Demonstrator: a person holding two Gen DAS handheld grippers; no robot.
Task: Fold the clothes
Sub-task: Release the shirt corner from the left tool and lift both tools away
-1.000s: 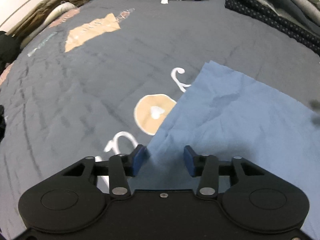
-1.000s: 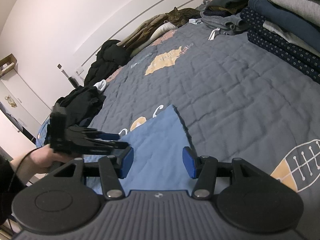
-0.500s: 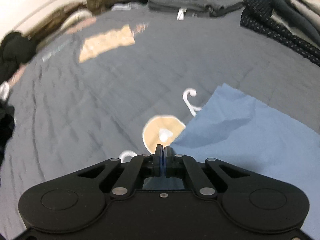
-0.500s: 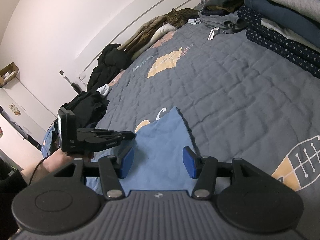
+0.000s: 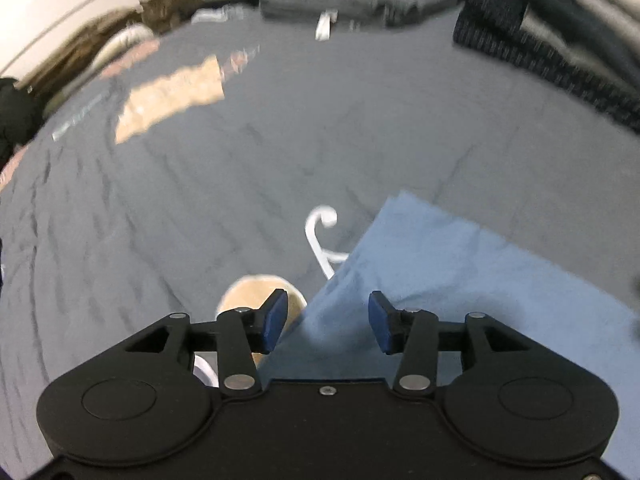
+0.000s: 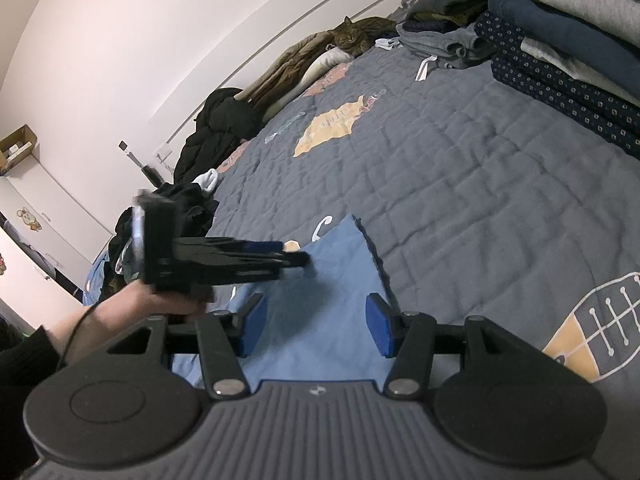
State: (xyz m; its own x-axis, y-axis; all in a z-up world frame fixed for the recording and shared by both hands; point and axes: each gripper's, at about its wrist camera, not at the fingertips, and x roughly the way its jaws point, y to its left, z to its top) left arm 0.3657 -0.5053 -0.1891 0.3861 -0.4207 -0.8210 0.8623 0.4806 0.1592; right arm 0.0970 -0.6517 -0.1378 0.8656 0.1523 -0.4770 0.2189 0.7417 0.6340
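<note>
- Closest to the viewer, the right tool (image 6: 314,328) points forward over a bed, its two blue pads parted with nothing gripped between them.
- A flat light blue cloth (image 6: 320,320) lies on the bed directly beneath and just ahead of the right tool, one corner pointing away.
- Just left of the right tool, a hand (image 6: 160,304) holds the left tool (image 5: 327,322) over the cloth's left edge.
- The left tool's jaws have just been opening; its blue pads now stand apart above the cloth's edge, holding nothing.
- The cloth rests on a grey quilted bedcover (image 6: 460,168) printed with tan and white shapes.
- Far right of both tools, folded clothes (image 6: 568,44) sit stacked in a pile.
- Far left, dark garments (image 6: 224,128) lie heaped along the bed's edge.
- Farthest ahead, a tabby cat (image 6: 352,36) rests against the wall.
</note>
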